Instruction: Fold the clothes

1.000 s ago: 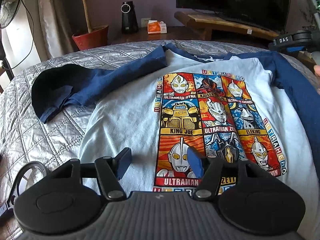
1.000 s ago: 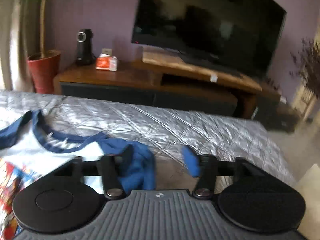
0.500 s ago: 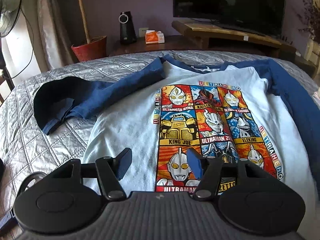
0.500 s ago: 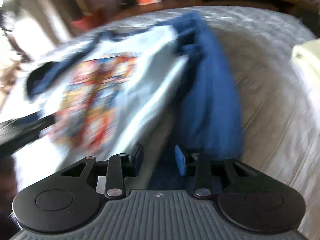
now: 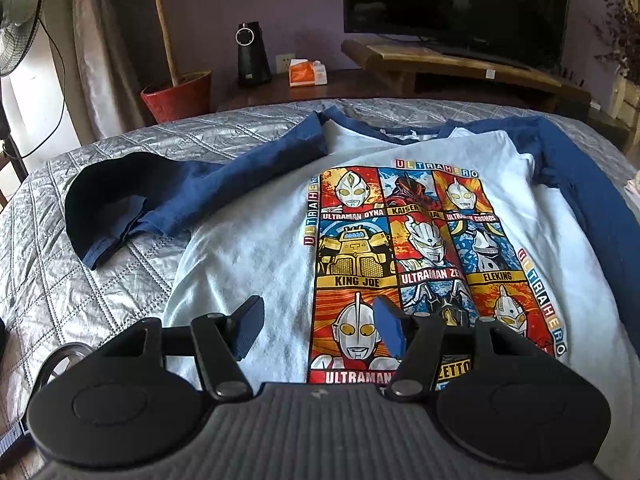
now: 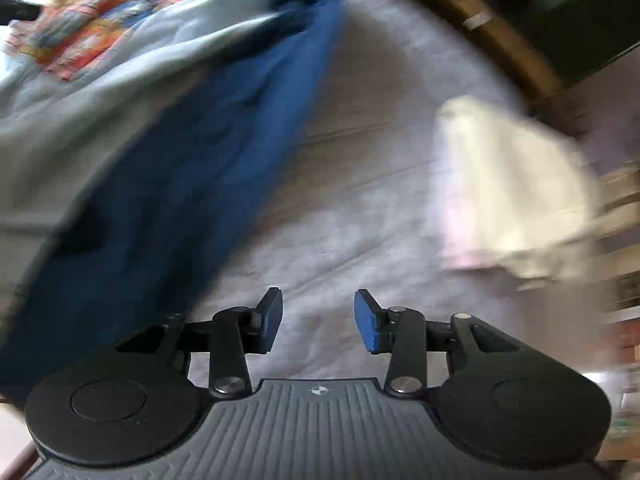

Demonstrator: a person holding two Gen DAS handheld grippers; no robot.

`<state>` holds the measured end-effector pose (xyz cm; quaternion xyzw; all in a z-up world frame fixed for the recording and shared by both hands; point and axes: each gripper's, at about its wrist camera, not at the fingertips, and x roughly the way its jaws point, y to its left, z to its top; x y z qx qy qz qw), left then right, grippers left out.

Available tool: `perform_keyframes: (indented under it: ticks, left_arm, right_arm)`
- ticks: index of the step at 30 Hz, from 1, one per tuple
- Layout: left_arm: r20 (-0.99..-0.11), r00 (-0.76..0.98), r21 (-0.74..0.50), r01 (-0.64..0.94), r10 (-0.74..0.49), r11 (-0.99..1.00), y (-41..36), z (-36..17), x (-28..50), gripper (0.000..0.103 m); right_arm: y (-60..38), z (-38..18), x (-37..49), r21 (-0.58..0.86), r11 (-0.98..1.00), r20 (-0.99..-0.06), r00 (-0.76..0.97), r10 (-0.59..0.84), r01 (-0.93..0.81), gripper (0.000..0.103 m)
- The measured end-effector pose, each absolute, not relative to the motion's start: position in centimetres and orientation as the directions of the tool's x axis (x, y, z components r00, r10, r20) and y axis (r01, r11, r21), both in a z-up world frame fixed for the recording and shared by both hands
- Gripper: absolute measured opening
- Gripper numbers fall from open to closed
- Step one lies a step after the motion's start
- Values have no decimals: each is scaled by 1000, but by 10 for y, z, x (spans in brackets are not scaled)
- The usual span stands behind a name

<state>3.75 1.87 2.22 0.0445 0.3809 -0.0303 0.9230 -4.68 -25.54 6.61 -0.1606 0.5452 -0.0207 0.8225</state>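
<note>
A pale blue shirt (image 5: 256, 248) with navy sleeves and a bright cartoon print lies face up on the bed. Its left sleeve (image 5: 168, 196) stretches out to the left, curled at the cuff. Over the shirt's lower hem hovers my left gripper (image 5: 318, 330), open with nothing between its fingers. The right wrist view is blurred. It shows the shirt's right sleeve (image 6: 172, 184) running down the left side. My right gripper (image 6: 318, 320) hangs over bare quilt beside that sleeve, jaws opening, nothing between them.
The bed wears a grey quilted cover (image 5: 72, 280). A pale folded cloth (image 6: 504, 192) lies on the bed right of the right gripper. Beyond the bed stand a wooden TV bench (image 5: 460, 68), a red plant pot (image 5: 178, 94) and a fan (image 5: 16, 16).
The right gripper swung from the bed's far side down along the right sleeve and let the sleeve go; it now sits over bare quilt. The left gripper stayed put.
</note>
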Motion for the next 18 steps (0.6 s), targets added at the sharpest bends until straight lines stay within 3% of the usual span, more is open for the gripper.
perform_keyframes:
  ticks: [2,4,5,7,9,12,13,15,16,18]
  left_arm:
    - [-707,707,62,92,-21,994,18,22,37,56]
    - [-708,706,68,96,-20,993,18,21,37,56]
    - [-708,706,69,97,-19,993,17,21,37,56]
    - [-709,705,69,96,-19,993,17,21,37,56]
    - [-708,705,67,97,-21,993,17,21,37,56]
    - [-710,704,70,104,-24,992,16,21,37,56]
    - [-710,704,71,107,-25,992,16,20,37,56]
    - [-710,704,72,107,-24,992,16,20,37,57]
    - [-709,704,73,106,-23,992,16,20,37,57]
    - [-710,704,74,106,-23,992,16,20,37,56]
  right_arm:
    - [-256,83,-51,-42,994,-887,462,8,-97,47]
    - [-230,89,-57,39,971,-872,467,147,-234,48]
    - [-209,85,-59,-4,942,-880,450,156,-335,53]
    - [-181,61,-59,-162,888,-918,395,24,-431,67]
    - [-168,40,-56,-259,849,-930,357,-90,-461,57]
    - [-187,36,-45,-170,921,-953,297,-62,-351,57]
    - [-196,35,-41,-121,945,-963,266,-37,-304,54]
    - [-201,33,-37,-83,956,-967,255,-9,-282,28]
    - [-202,32,-36,-71,957,-967,256,3,-280,5]
    - [-204,32,-36,-67,960,-965,263,8,-272,4]
